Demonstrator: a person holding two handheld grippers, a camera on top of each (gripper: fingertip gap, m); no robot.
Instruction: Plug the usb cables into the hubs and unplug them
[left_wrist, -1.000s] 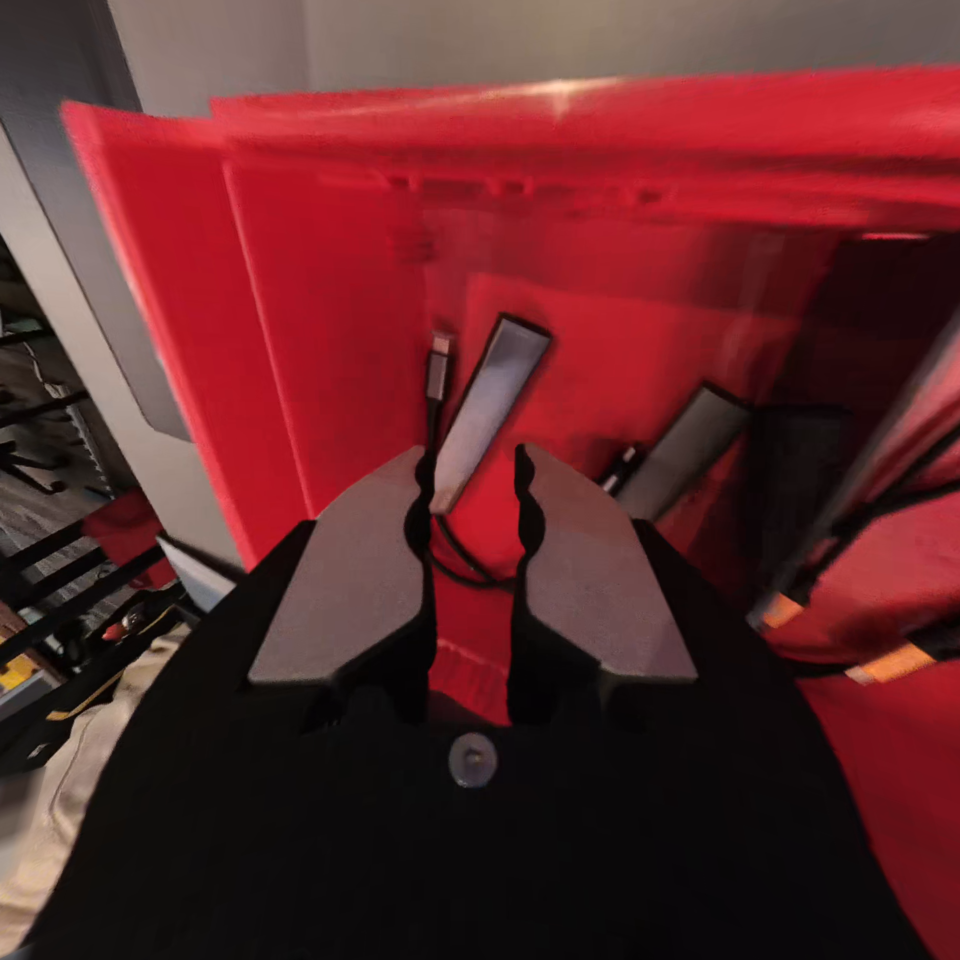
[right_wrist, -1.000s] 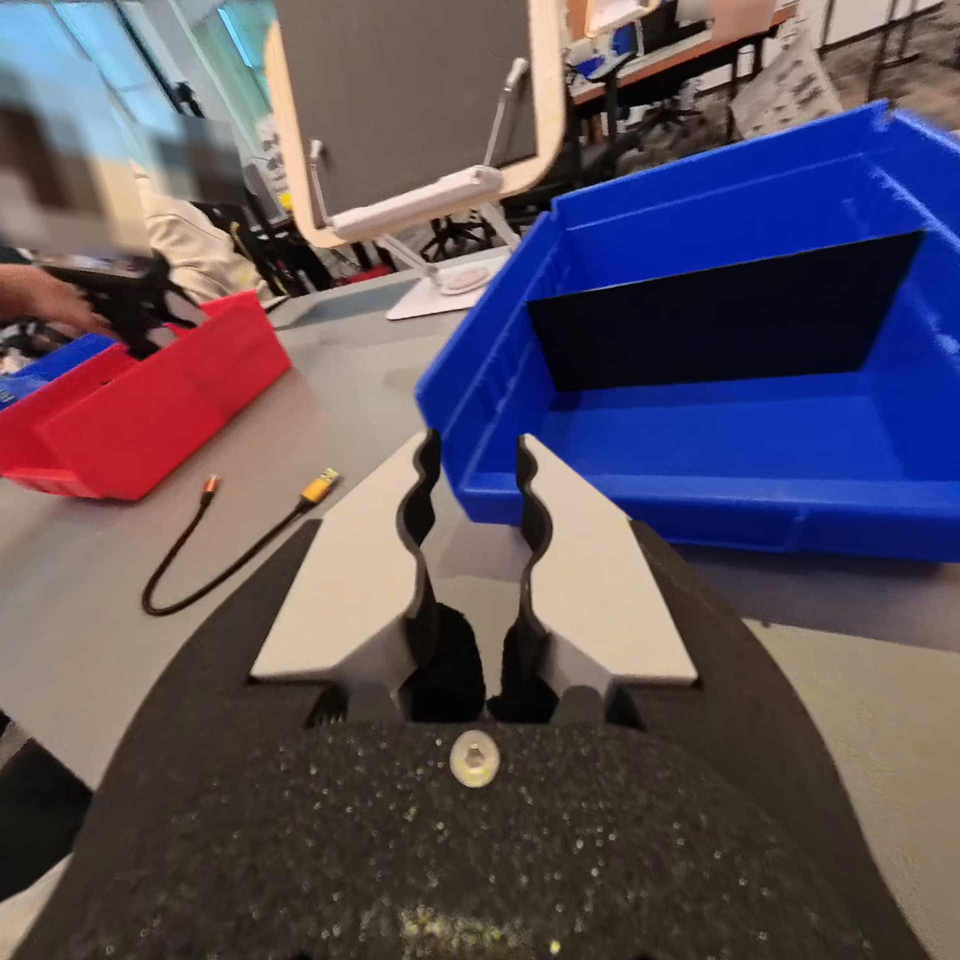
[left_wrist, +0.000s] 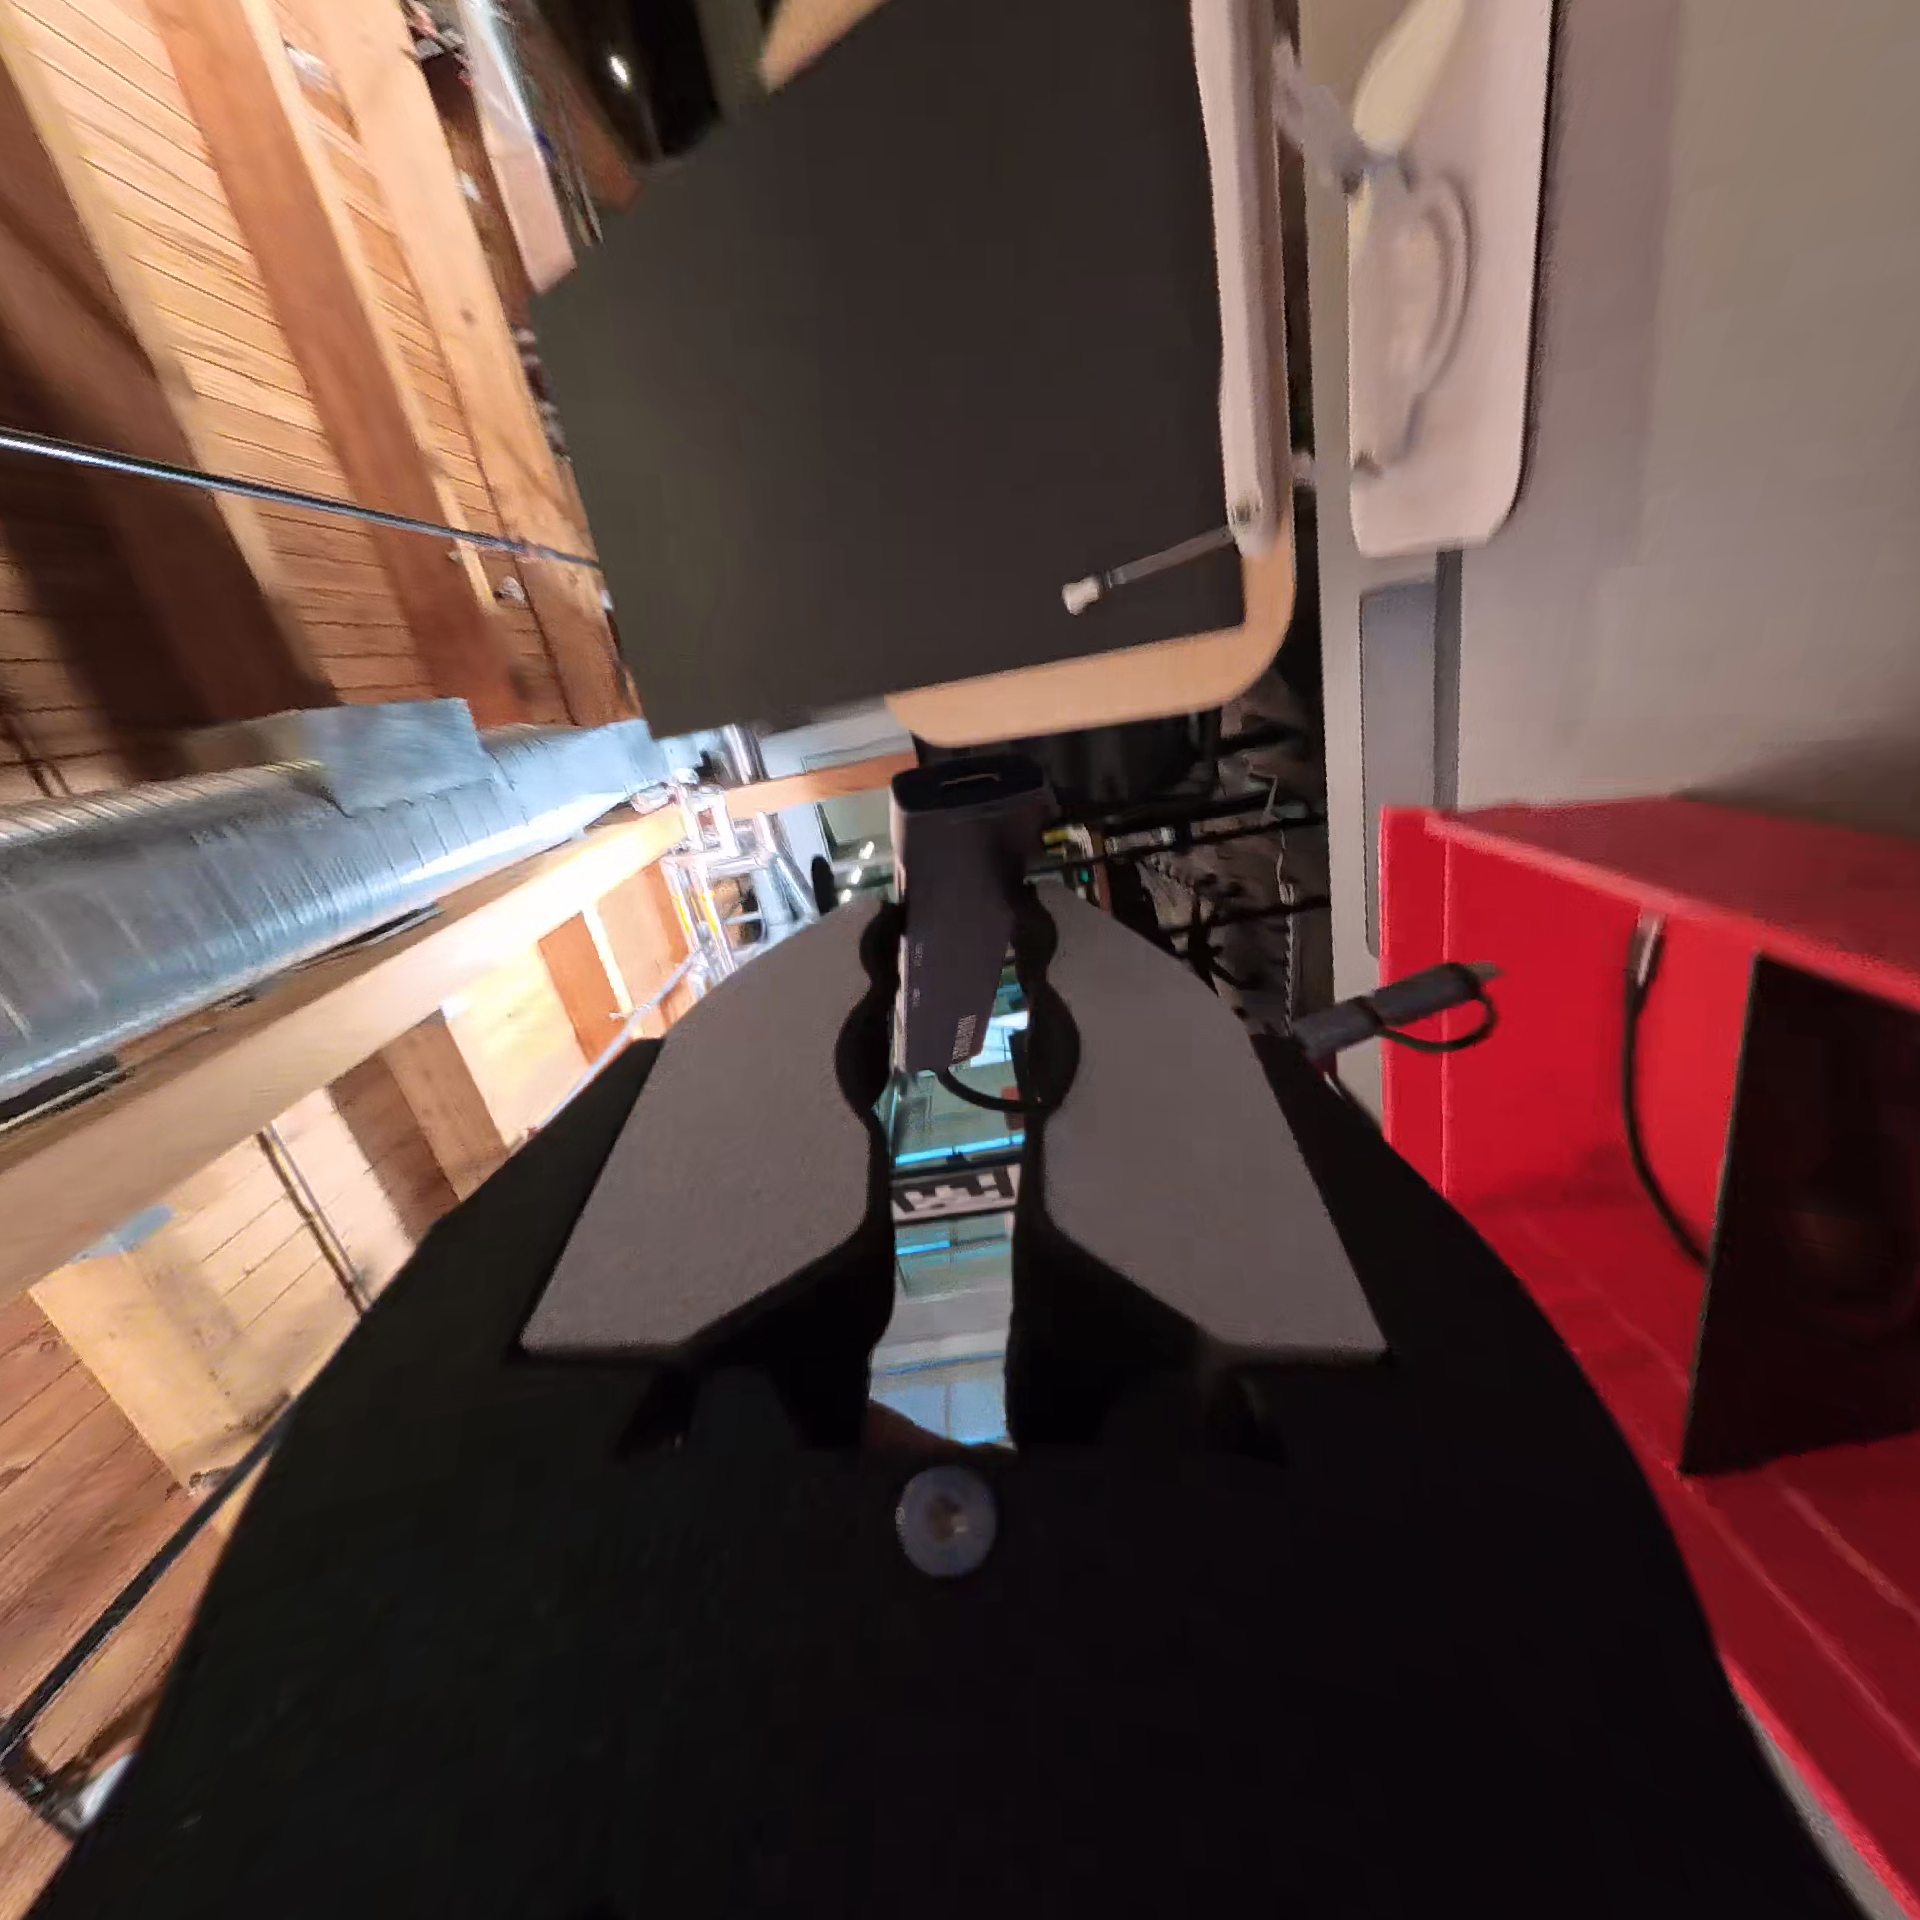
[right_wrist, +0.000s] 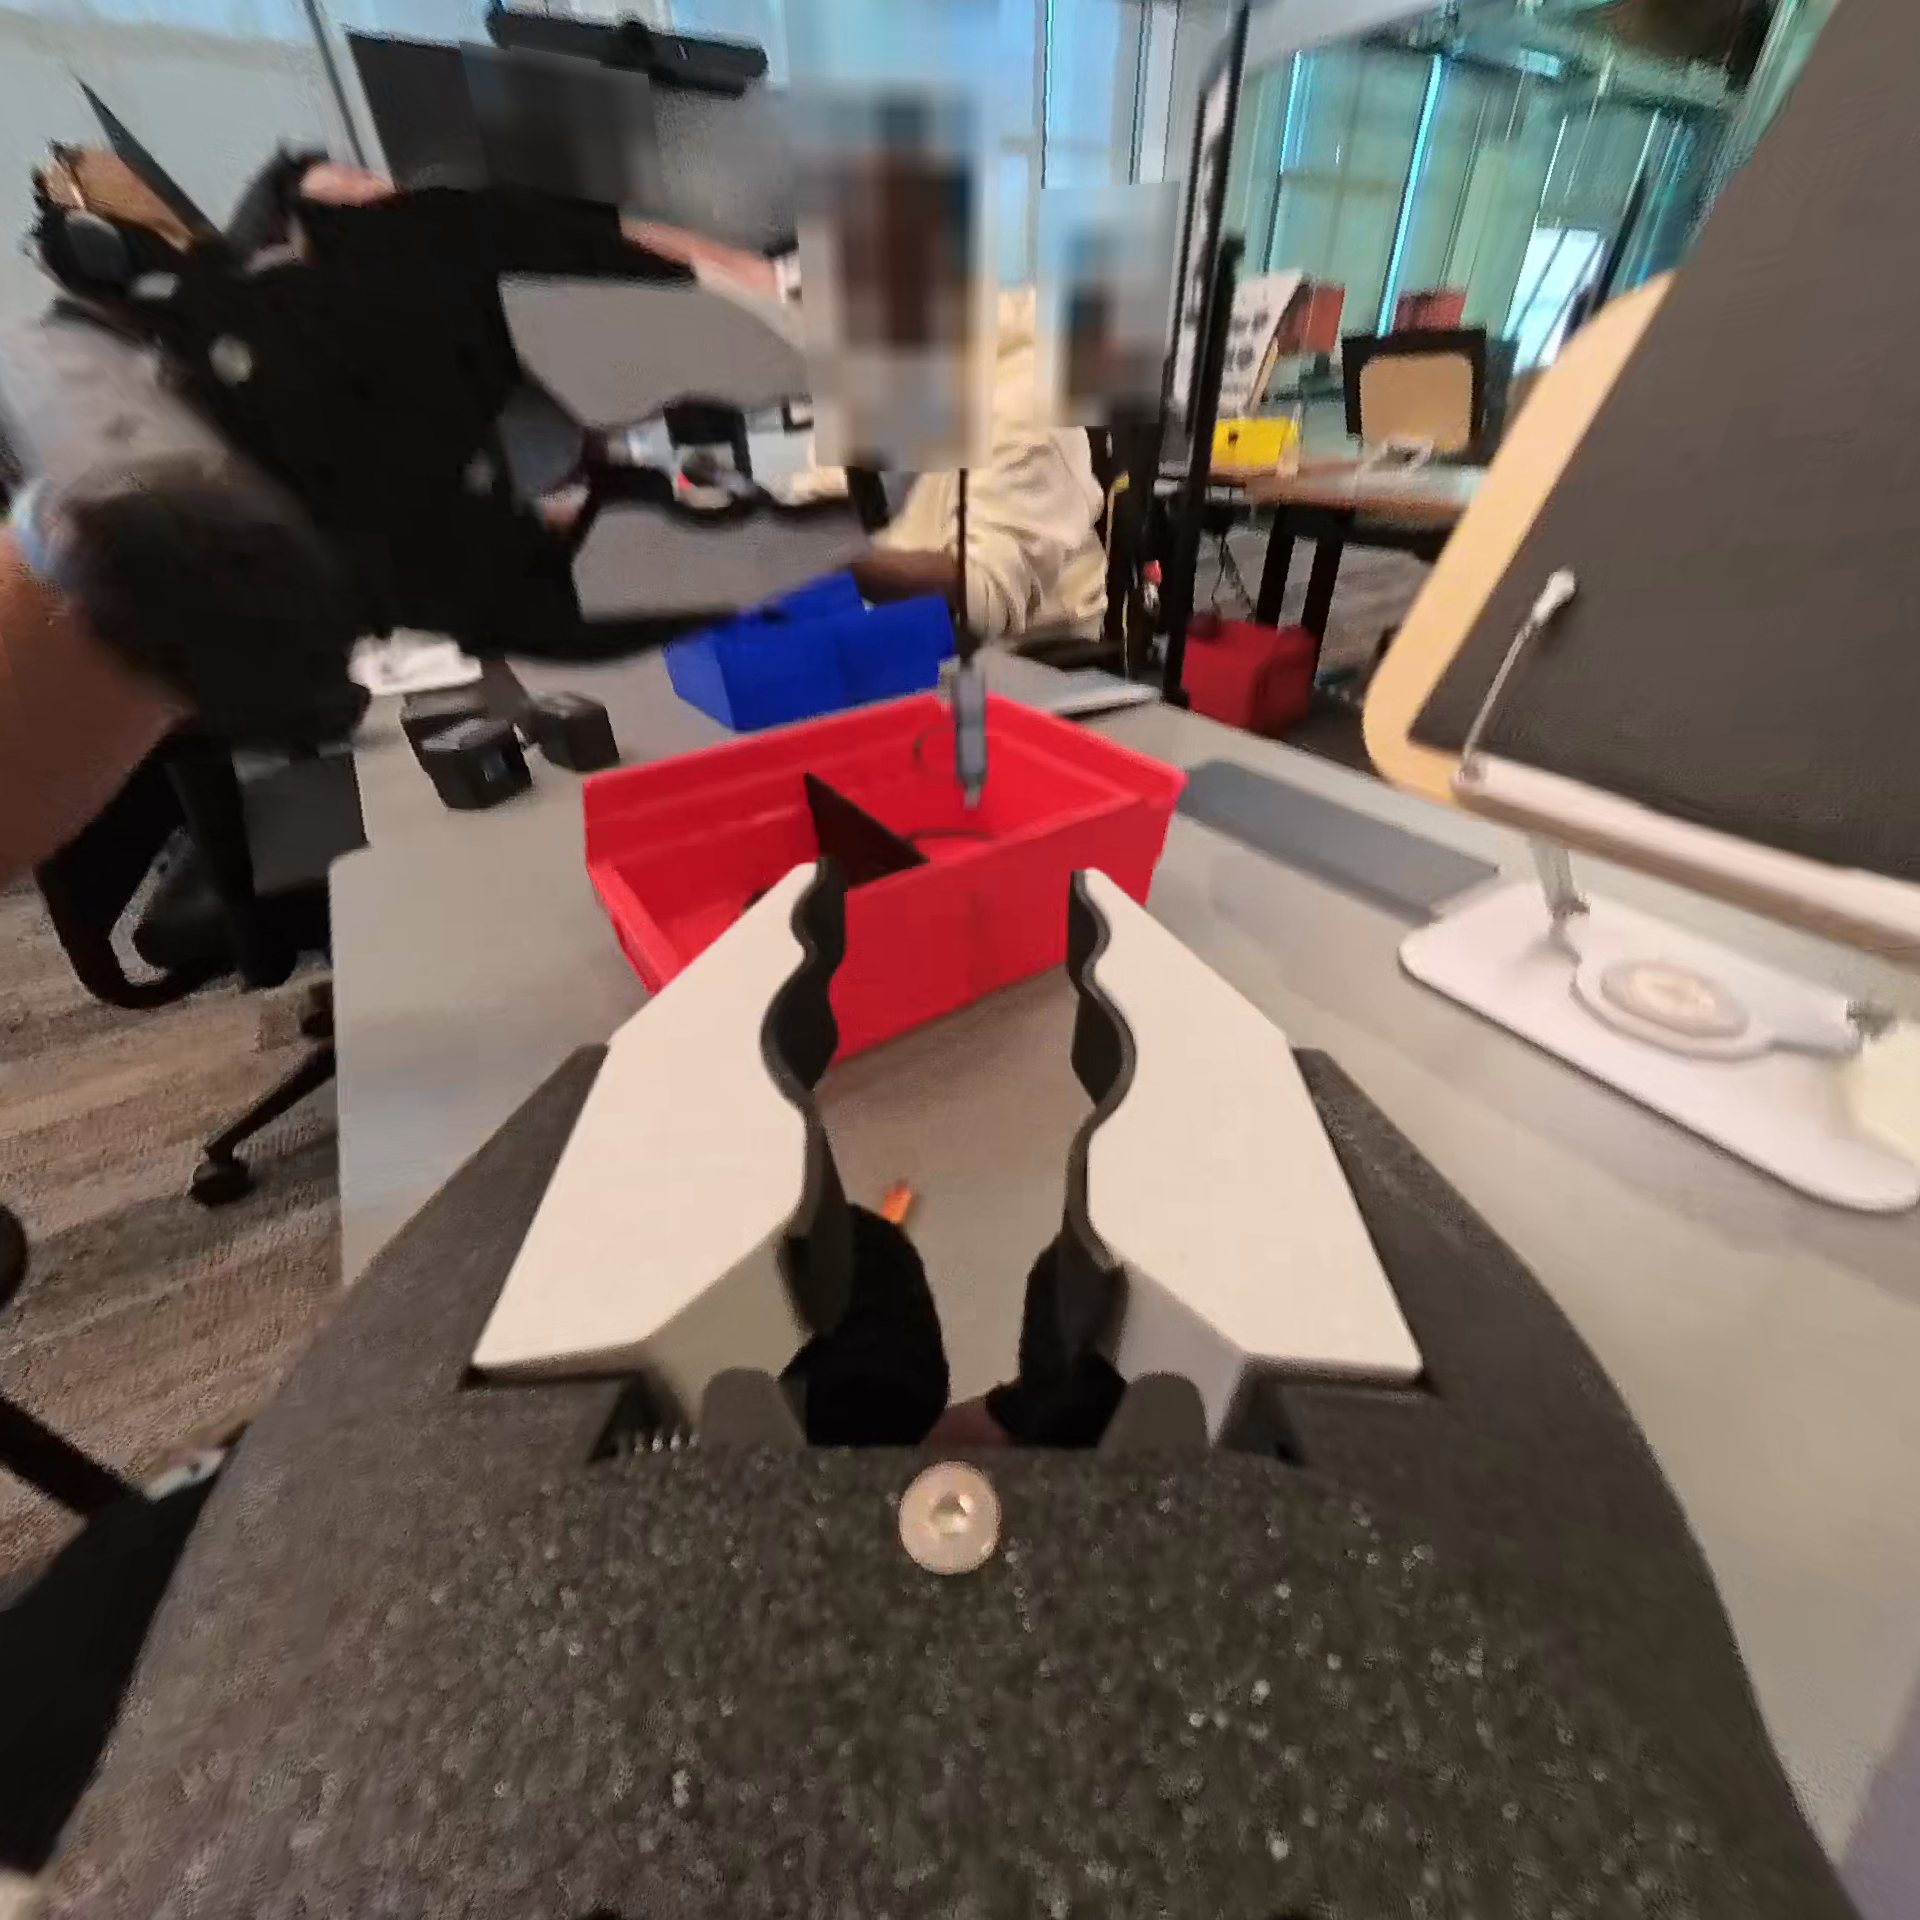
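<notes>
The grey tabletop (right_wrist: 1299, 1091) carries a red plastic bin (right_wrist: 1039, 935) with a black divider panel (right_wrist: 862, 836) set across its inside. To the right of the bin stands a dark board with a rounded pale wooden frame (right_wrist: 1455, 644) on a white stand (right_wrist: 1558, 997). A blue plastic bin (right_wrist: 810, 655) sits farther back, with small black boxes (right_wrist: 488, 764) to its left. A short orange-tipped connector (right_wrist: 896, 1203) lies on the tabletop between the right tool's fingers.

The left tool (left_wrist: 956, 935) is closed on a dark grey rectangular adapter block (left_wrist: 961, 883), held clear of the red bin, which lies off to the right of the left wrist view. In the right wrist view the same adapter hangs above the bin's interior.

The adapter's long axis runs along the tool's fingers. Its socketed end points away from the tool. A thin black cable (left_wrist: 987, 1096) leaves the near end, loops back and ends in a small dark plug (left_wrist: 1392, 997) dangling beside the bin wall.

Judged from appearance, the block is light, rigid and smooth-sided, so it may slip under a loose grip. The flat long faces are the sound place to hold; the cable is limp and will swing.

The right tool (right_wrist: 951, 894) is open and empty, held above the tabletop just short of the red bin.
</notes>
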